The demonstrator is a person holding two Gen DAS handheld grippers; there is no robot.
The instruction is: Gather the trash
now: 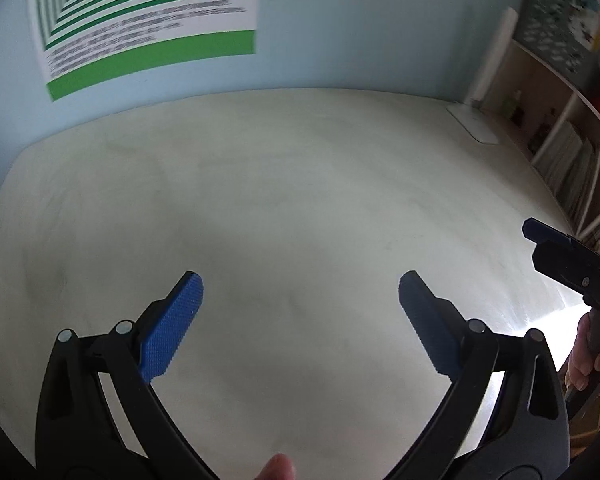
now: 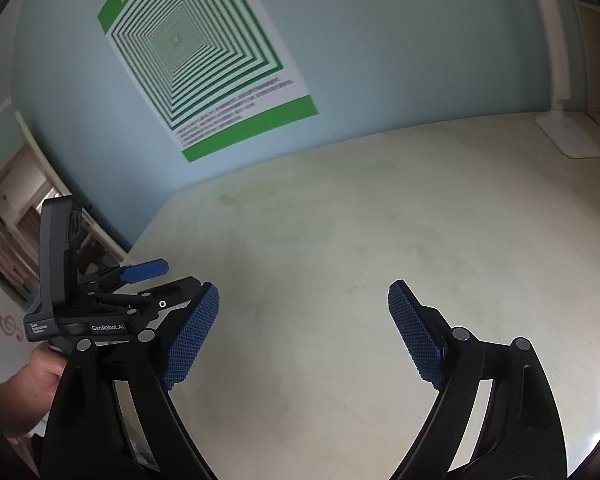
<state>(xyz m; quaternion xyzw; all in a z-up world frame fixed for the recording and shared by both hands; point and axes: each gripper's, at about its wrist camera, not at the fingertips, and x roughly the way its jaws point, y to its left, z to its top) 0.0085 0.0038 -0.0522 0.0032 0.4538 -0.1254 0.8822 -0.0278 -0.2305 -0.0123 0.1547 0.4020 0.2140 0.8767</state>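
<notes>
Left gripper [image 1: 300,312] over pale surface [image 1: 300,184] — jaws spread wide, nothing between blue pads [image 1: 172,328]. Right gripper [image 2: 304,328] same: jaws spread, holding nothing, hovering above surface. Each gripper seen at edge of other's view, side by side, apart. Trash — none visible in either view, cannot tell where it is. White lamp base [image 2: 568,136] at far right corner of surface. Green-striped poster [image 2: 208,60] on blue wall behind. Bookshelf [image 1: 560,144] right of surface.
</notes>
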